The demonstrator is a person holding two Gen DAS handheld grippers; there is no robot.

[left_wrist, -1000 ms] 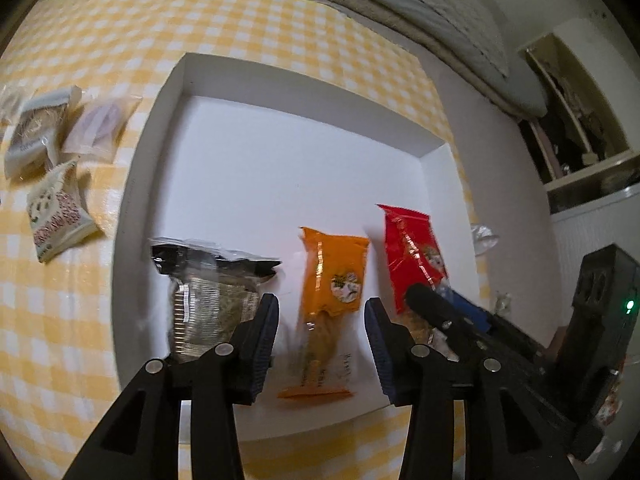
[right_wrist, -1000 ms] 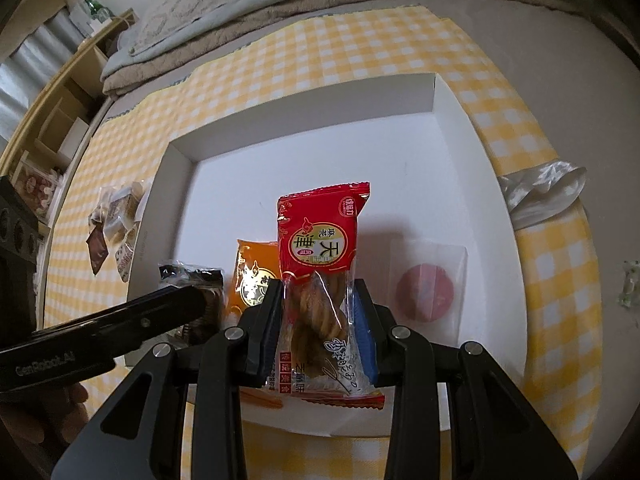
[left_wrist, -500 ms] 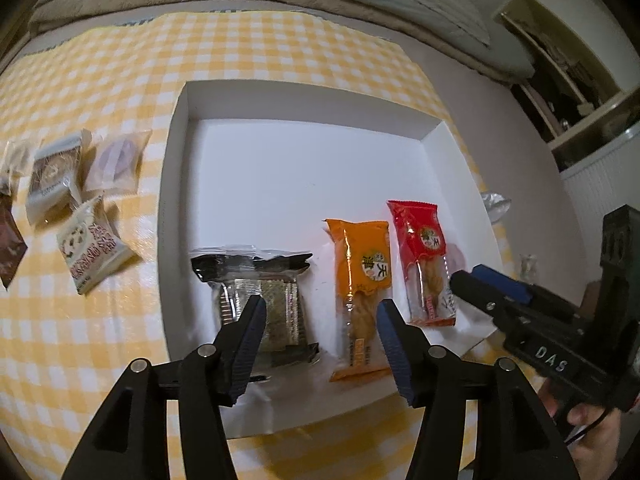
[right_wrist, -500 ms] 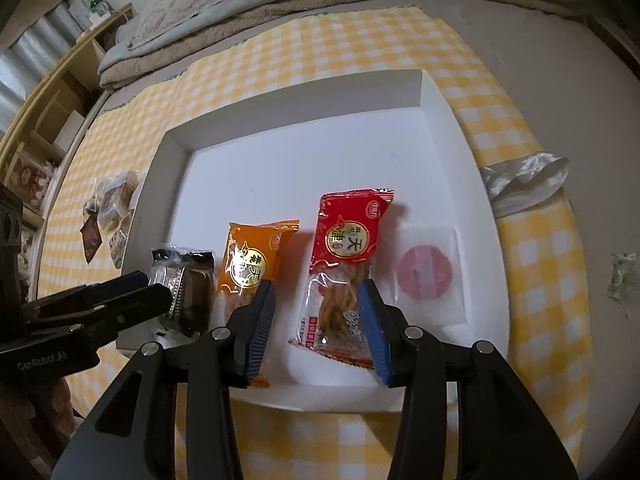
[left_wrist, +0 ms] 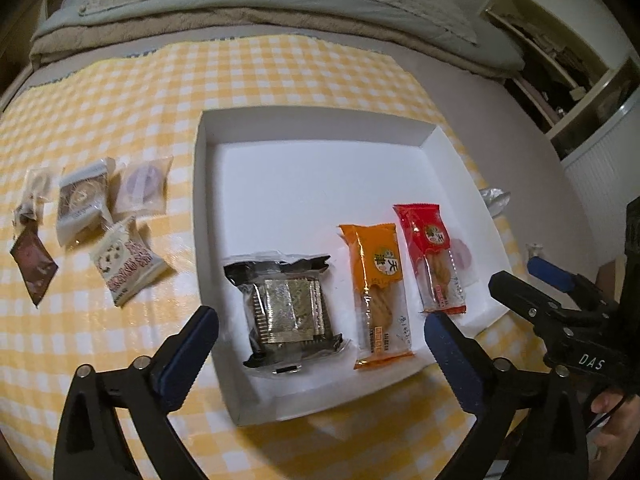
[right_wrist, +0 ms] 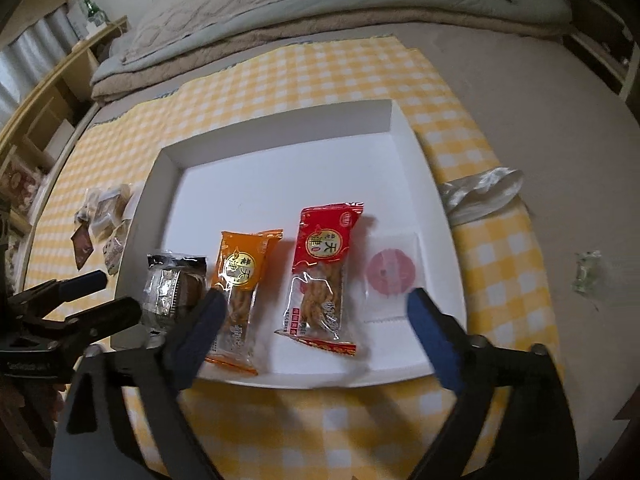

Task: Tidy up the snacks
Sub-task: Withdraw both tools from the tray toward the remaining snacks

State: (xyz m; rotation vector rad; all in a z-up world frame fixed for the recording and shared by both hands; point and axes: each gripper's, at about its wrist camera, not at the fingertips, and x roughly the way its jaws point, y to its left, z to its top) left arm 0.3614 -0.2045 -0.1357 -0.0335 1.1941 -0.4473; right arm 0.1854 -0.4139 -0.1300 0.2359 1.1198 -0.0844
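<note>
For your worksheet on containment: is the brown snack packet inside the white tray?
No. The brown snack packet lies on the checked cloth, outside the white tray.

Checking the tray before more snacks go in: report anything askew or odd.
The black foil-wrapped snack lies slightly skewed in the white cardboard tray, and the red twist-snack packet partly overlaps the clear pink-disc packet. Nothing is spilled or damaged.

Yellow-and-white checks under a white tray of bright wrappers.

The cloth is checked yellow and white; the tray is plain white. In it lie a black and silver packet, an orange packet and a red packet, each with a round gold label, and a clear sachet showing a pink disc. The gripper pads are blue on black arms. On the cloth, a loose brown sachet, a white speckled one, and a clear one that looks pale purple inside.
</note>
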